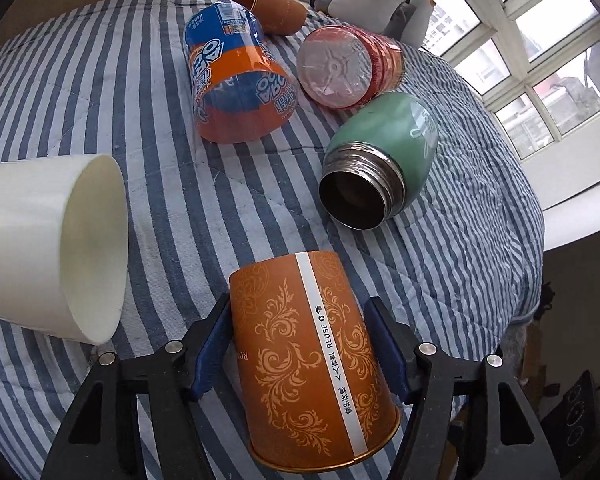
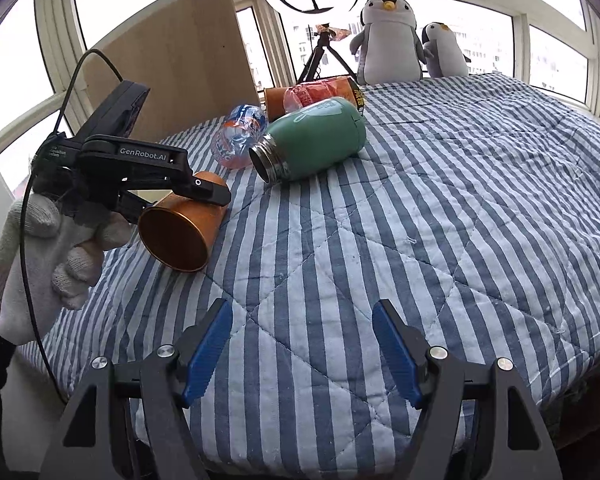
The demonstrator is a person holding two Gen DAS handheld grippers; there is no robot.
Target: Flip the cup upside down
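My left gripper (image 1: 300, 316) is shut on an orange paper cup (image 1: 308, 364) with a floral print and a white stripe. The cup is held tilted, base away from the camera and rim toward it, just above the striped quilt (image 1: 160, 208). In the right wrist view the same cup (image 2: 180, 232) lies sideways in the left gripper (image 2: 204, 194), its open mouth facing the camera. My right gripper (image 2: 302, 344) is open and empty over the quilt (image 2: 440, 208).
A white cup (image 1: 48, 240) lies on its side at left. A blue-orange cup (image 1: 236, 88), a red-wrapped cup (image 1: 344, 68), a green steel flask (image 1: 380, 152) and a brown cup (image 1: 268, 6) lie beyond. Plush penguins (image 2: 388, 36) sit by the window.
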